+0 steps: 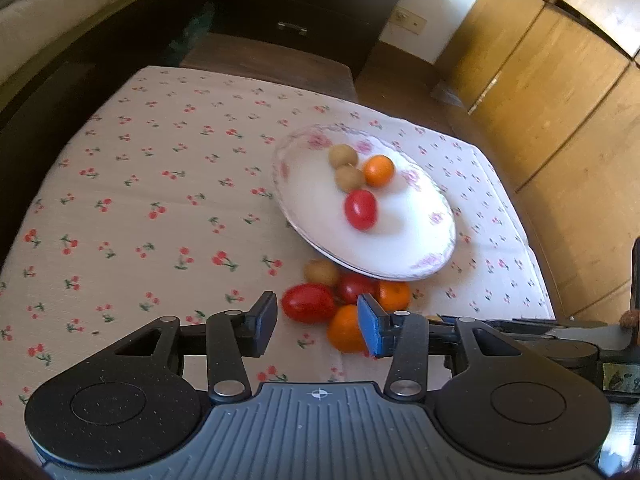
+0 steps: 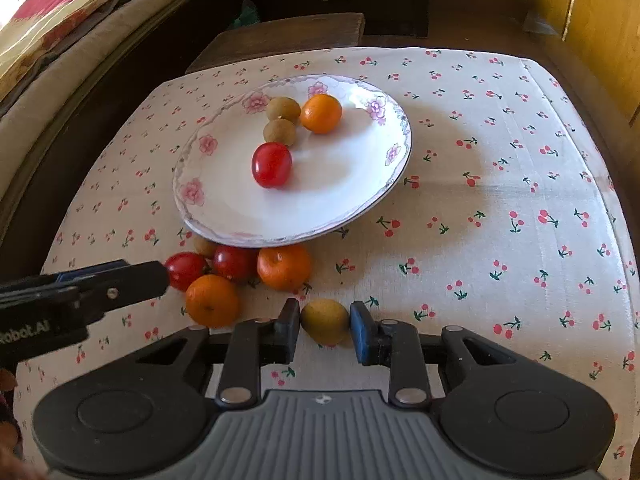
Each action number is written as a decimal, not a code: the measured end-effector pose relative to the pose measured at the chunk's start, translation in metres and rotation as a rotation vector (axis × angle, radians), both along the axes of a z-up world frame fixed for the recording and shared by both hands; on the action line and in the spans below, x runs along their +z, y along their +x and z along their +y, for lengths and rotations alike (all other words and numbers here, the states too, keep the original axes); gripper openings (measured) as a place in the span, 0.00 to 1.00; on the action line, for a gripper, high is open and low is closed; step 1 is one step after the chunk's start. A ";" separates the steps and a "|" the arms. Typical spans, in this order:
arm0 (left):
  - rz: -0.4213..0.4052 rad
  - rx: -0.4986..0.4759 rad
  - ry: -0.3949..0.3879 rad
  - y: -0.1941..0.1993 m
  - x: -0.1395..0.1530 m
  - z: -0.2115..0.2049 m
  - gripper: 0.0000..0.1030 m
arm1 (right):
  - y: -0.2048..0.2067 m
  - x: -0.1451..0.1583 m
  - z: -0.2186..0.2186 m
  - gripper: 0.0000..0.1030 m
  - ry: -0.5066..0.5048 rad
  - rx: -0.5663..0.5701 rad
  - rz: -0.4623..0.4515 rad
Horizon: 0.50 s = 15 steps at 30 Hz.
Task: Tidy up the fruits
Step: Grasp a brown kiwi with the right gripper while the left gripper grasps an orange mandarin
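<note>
A white floral plate holds a red tomato, two brown kiwis and an orange. In front of it on the cloth lie two tomatoes, two oranges and a brown fruit. My right gripper is around a yellow-brown fruit; the pads stand at its sides, contact unclear. My left gripper is open just before a tomato and an orange; it shows at the left of the right wrist view.
The table has a cherry-print cloth. A dark stool and a dark drawer chest stand beyond the far edge. A bed is at the left, wooden cabinets at the right.
</note>
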<state>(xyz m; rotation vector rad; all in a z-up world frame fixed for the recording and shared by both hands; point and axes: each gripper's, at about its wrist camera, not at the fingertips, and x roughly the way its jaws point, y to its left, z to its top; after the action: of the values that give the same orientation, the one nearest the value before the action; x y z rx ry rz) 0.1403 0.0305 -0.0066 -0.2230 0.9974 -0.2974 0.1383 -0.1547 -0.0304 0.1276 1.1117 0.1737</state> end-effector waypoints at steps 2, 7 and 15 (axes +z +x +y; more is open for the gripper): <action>0.007 -0.015 -0.001 -0.002 -0.002 -0.005 0.51 | -0.005 0.000 0.001 0.28 -0.010 0.023 0.000; 0.029 -0.047 0.003 -0.004 -0.007 -0.021 0.51 | -0.012 0.003 -0.010 0.28 -0.002 0.013 -0.008; 0.034 -0.040 0.076 0.000 -0.017 -0.050 0.54 | -0.016 0.007 -0.026 0.28 0.029 0.000 -0.012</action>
<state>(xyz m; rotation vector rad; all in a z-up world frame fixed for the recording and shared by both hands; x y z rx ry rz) 0.1402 -0.0191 -0.0237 -0.1393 1.0456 -0.2924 0.1222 -0.1805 -0.0234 0.1516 1.0974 0.1906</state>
